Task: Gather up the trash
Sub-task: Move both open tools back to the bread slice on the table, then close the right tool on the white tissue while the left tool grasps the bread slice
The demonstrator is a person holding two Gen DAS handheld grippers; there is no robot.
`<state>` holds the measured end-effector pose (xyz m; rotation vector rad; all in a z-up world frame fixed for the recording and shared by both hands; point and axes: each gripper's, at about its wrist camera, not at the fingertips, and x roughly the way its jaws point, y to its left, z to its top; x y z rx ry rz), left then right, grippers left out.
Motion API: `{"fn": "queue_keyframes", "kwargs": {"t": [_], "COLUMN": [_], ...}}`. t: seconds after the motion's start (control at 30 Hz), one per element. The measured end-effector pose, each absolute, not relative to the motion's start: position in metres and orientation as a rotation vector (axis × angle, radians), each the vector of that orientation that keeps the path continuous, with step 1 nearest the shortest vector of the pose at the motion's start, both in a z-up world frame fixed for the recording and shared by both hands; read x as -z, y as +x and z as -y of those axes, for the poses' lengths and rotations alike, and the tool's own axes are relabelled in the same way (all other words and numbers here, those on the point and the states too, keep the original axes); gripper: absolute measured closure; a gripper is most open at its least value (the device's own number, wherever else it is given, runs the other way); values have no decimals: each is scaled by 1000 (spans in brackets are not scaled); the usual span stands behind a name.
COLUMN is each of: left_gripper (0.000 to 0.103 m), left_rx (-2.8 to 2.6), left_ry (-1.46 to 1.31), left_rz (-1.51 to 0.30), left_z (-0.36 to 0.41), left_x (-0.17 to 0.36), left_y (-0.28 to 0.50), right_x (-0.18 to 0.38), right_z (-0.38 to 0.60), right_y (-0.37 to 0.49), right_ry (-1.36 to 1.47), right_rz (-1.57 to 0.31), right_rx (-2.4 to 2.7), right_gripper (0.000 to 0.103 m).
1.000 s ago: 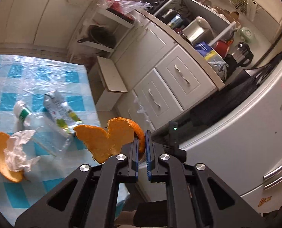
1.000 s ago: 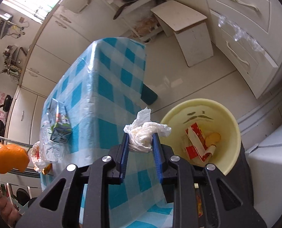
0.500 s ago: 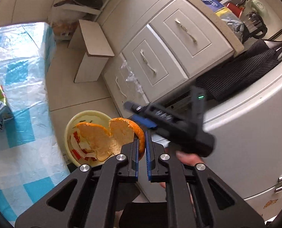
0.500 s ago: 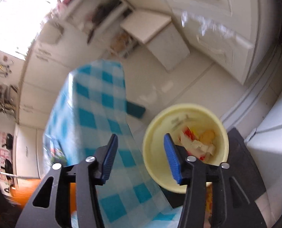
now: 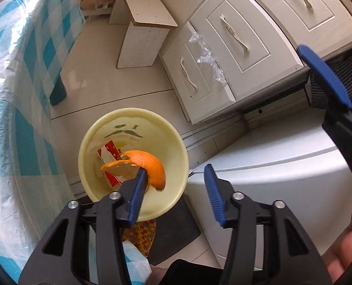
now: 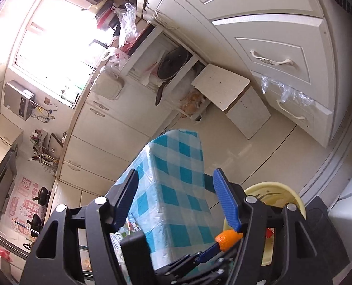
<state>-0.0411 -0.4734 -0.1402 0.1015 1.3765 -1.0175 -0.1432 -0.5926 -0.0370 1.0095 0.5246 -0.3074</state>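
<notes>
Below, a pale yellow bin [image 5: 176, 147] stands on the floor beside the tabletop [image 5: 21, 109] with its blue-checked cloth; a red-and-white wrapper [image 5: 110, 153] lies inside it. The left tongs [image 5: 173, 185] hang over the bin with their blue pads wide apart, and the peel [image 5: 149, 166] sits against the left pad, over the bin's mouth — whether it rests on the pad or is falling cannot be told. Half a second ago these tongs were pressed together on the peel; now they have let go. The right tongs [image 6: 176, 197] also stand apart and hold nothing, as they did half a second ago, but they now point across the tabletop toward the kitchen cabinets, with the bin only at the lower right of their view. One of their blue pads [image 5: 323, 76] shows at the right edge of the left view, well above the bin.

Near the bin a white stool [image 5: 142, 28] stands on the floor by the tabletop's far corner, and a low drawer [image 5: 199, 71] stands ajar with clear plastic [image 5: 206, 54] bunched in the gap. A dark mat [image 5: 173, 232] lies under the bin — the left tongs' frame hides the bin's near rim.
</notes>
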Motion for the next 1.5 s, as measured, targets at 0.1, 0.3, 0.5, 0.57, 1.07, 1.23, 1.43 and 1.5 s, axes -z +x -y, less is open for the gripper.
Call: {"fn": "queue_keyframes", "kwargs": {"t": [0.1, 0.3, 0.5, 0.57, 1.07, 1.23, 1.43, 1.5], "left_gripper": [40, 31, 31, 30, 21, 21, 21, 21], "left_rx": [1031, 1086, 1064, 1037, 495, 395, 395, 392], "left_ry": [113, 67, 16, -17, -194, -121, -80, -77], "left_rz": [-1342, -1288, -1219, -1178, -1071, -1113, -1114, -1120], "left_z": [465, 433, 351, 307, 52, 53, 60, 60], "left_x": [130, 93, 52, 35, 28, 58, 64, 66], "left_y": [-38, -26, -4, 8, 143, 156, 153, 154], "right_x": [29, 25, 13, 9, 16, 47, 72, 79], "right_z": [588, 575, 552, 539, 268, 227, 209, 207], "right_y": [-139, -125, -109, -99, -6, 14, 31, 34], "right_ry": [999, 979, 934, 907, 323, 211, 124, 105], "right_rz": [-519, -516, -495, -513, -905, -975, -1027, -1040], "right_rx": [295, 297, 272, 243, -453, -424, -392, -379], "right_gripper": [39, 39, 39, 39, 39, 39, 45, 50]}}
